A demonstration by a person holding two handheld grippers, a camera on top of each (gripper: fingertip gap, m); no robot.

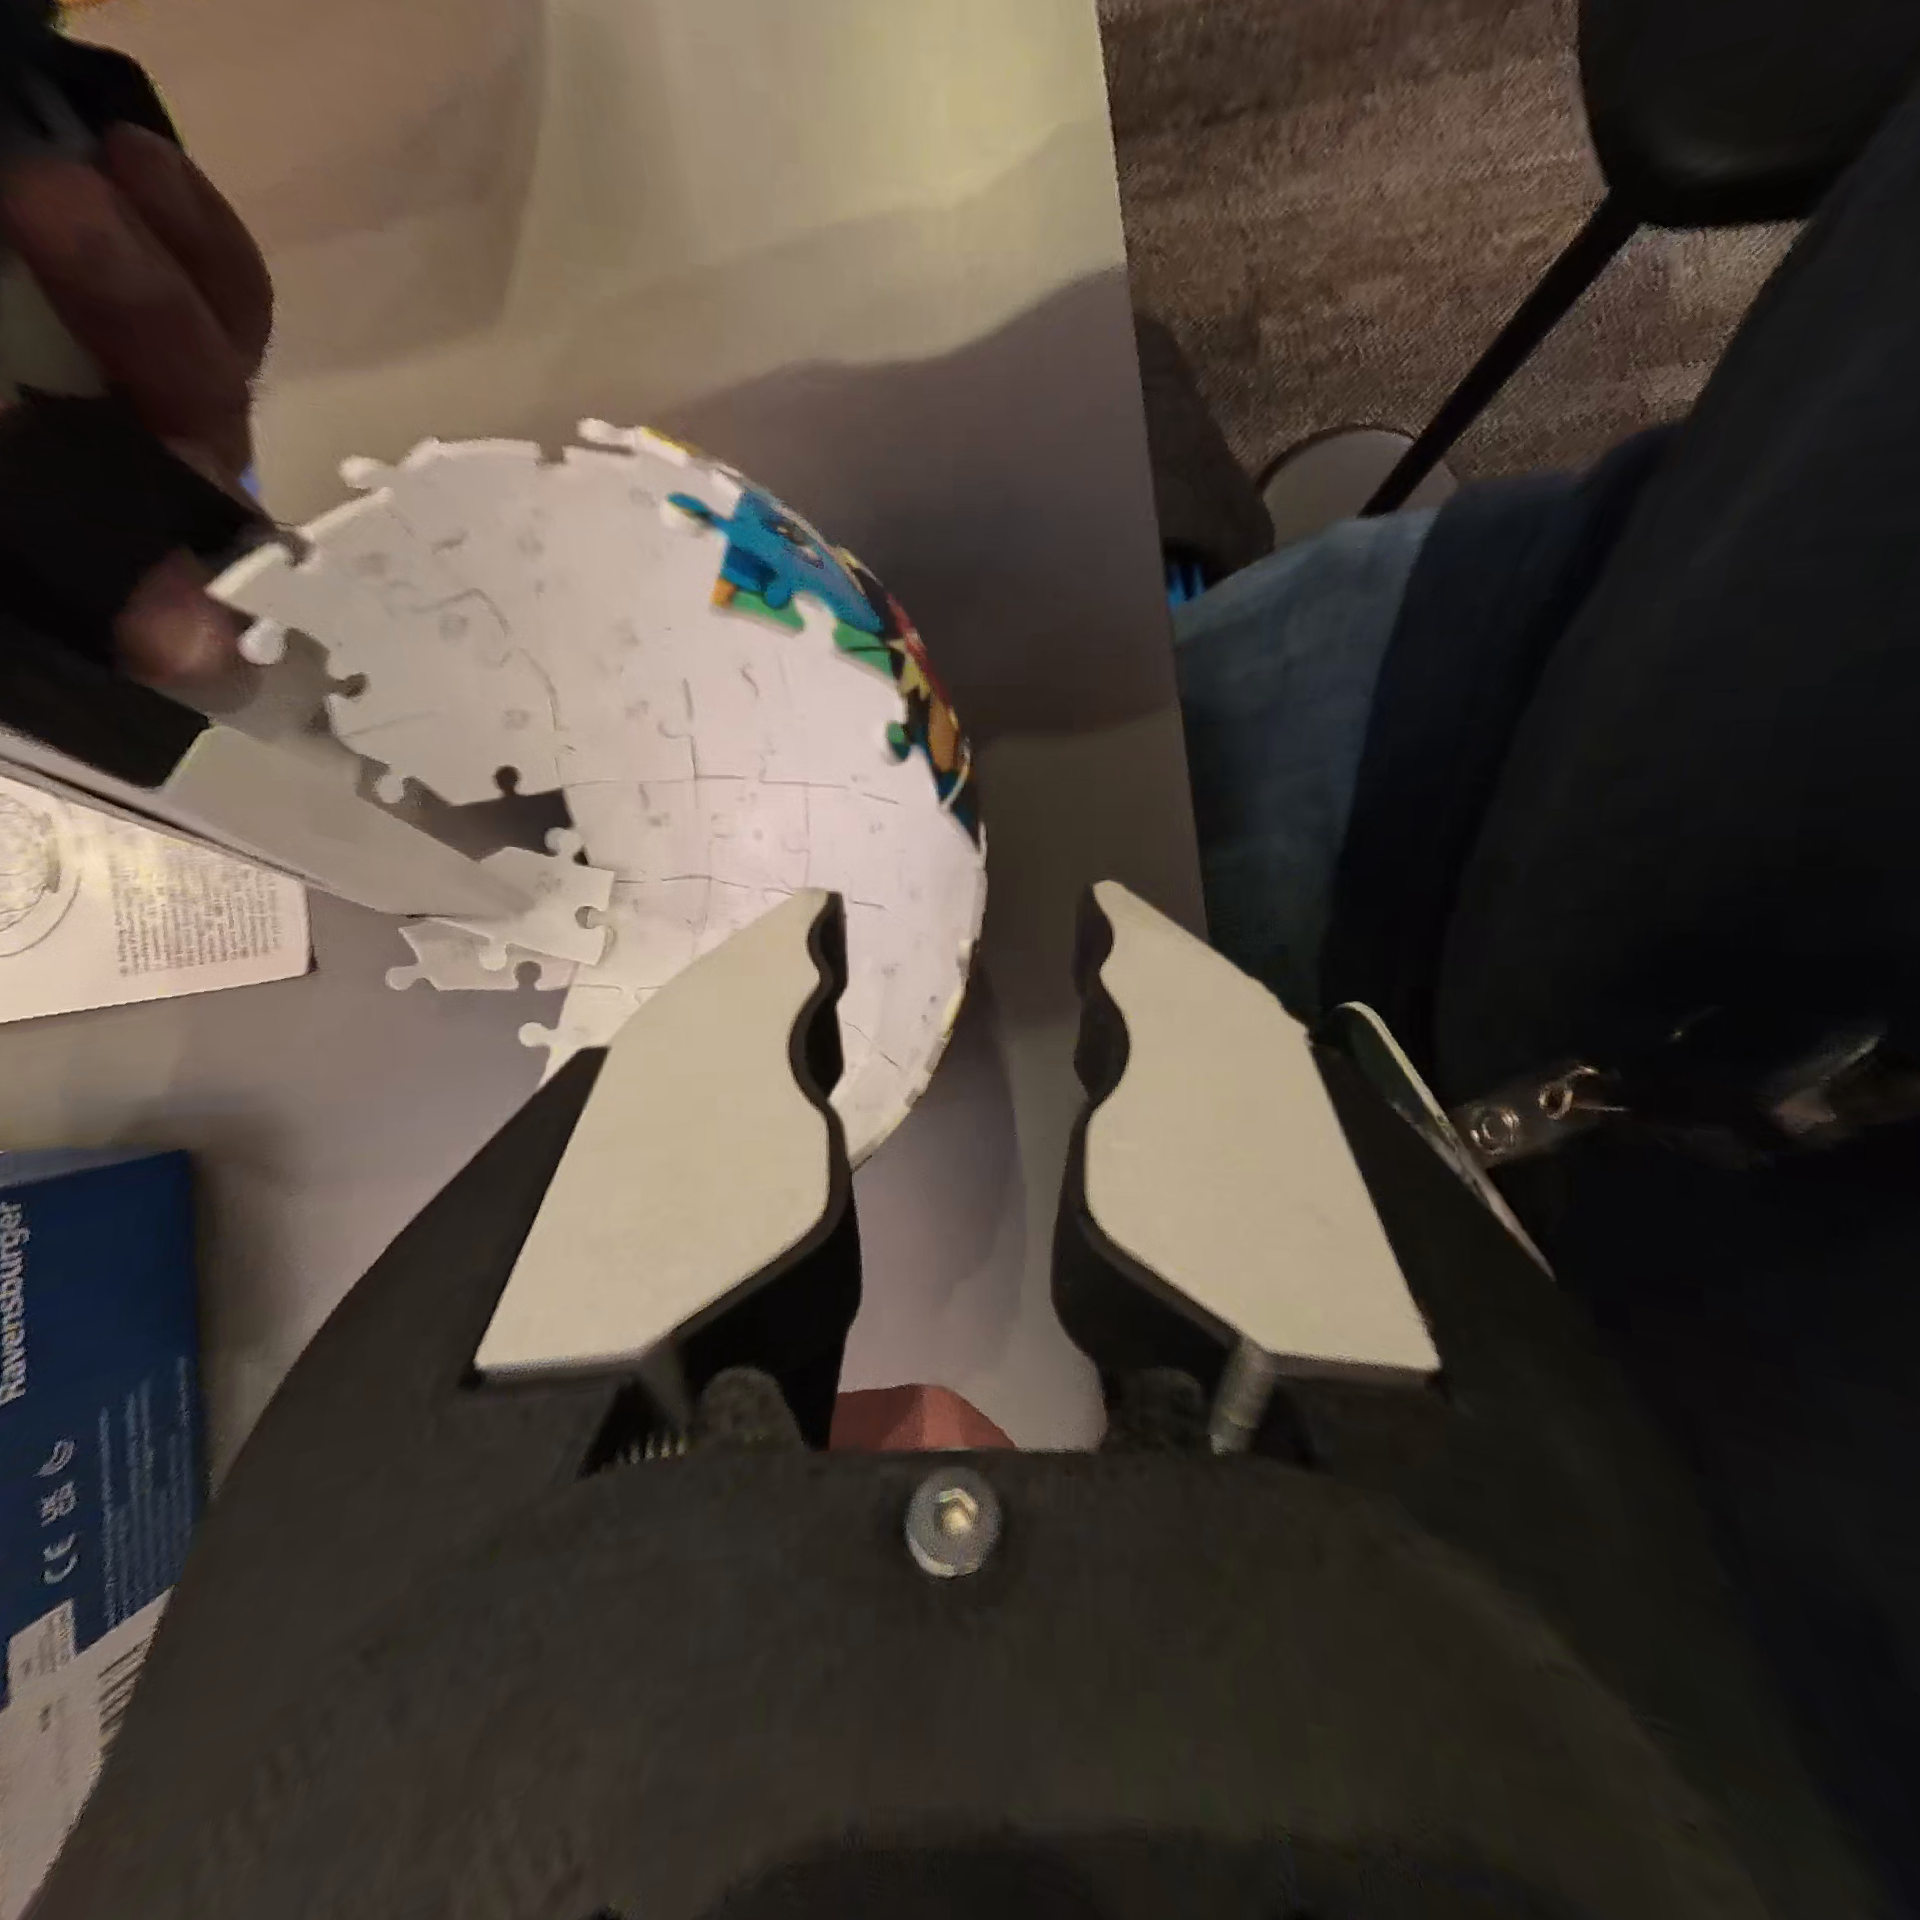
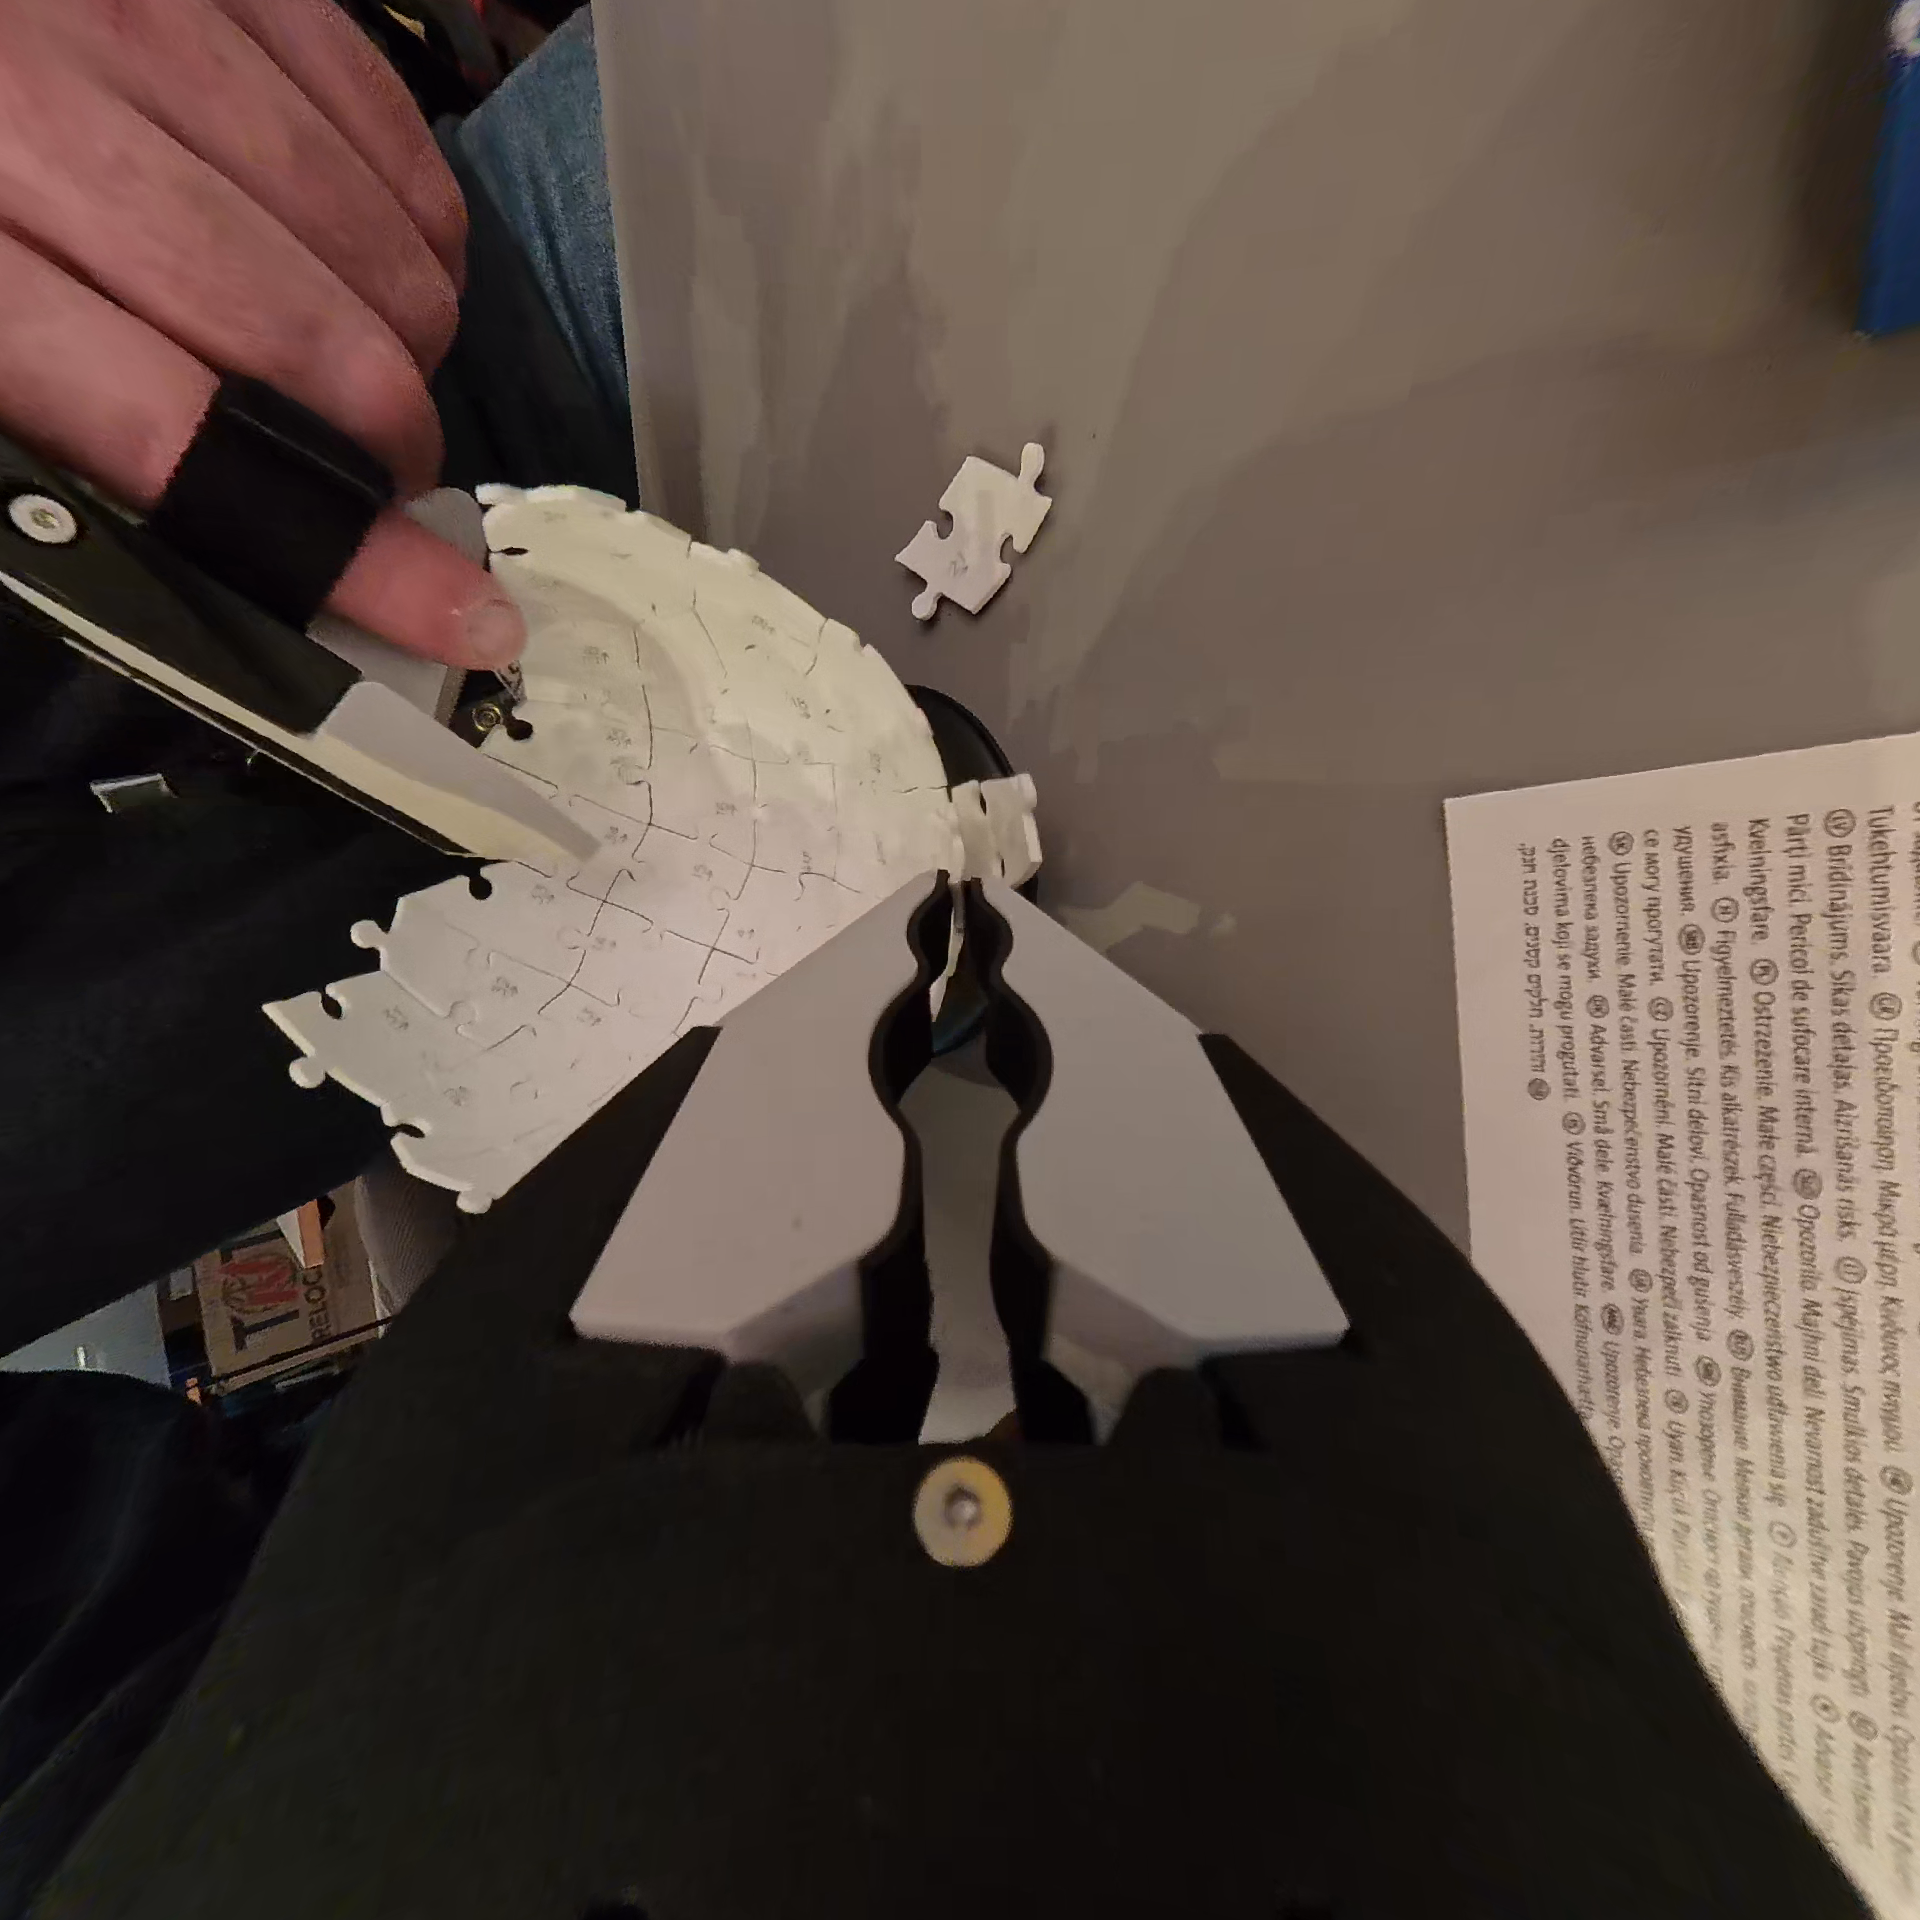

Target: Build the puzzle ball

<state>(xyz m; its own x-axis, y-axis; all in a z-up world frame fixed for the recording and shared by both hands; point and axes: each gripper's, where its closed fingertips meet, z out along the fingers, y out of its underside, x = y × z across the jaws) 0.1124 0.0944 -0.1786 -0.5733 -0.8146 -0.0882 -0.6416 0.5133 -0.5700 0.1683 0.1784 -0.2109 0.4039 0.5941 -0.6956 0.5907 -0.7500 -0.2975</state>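
The half-built puzzle ball (image 1: pixel 644 707) is a white shell seen from inside, with its coloured outside (image 1: pixel 914 665) on the right. It also shows in the right wrist view (image 2: pixel 727 810). My left gripper (image 1: pixel 961 902) is open and straddles the shell's near rim, one finger inside and one outside. In the right wrist view it (image 2: pixel 488 686) comes in from the left under a hand. My right gripper (image 2: pixel 961 896) is shut on a white puzzle piece (image 2: pixel 1003 821) at the shell's rim. In the left wrist view that gripper (image 1: pixel 509 902) holds the piece (image 1: pixel 499 940) against the shell's lower left edge.
A loose white piece (image 2: pixel 971 540) lies on the grey table (image 2: pixel 1351 468) beyond the shell. A printed leaflet (image 2: pixel 1683 1195) lies on the right and a blue box (image 1: pixel 94 1403) at the left. The table edge (image 1: pixel 1153 582) and a person's legs (image 1: pixel 1558 831) are close.
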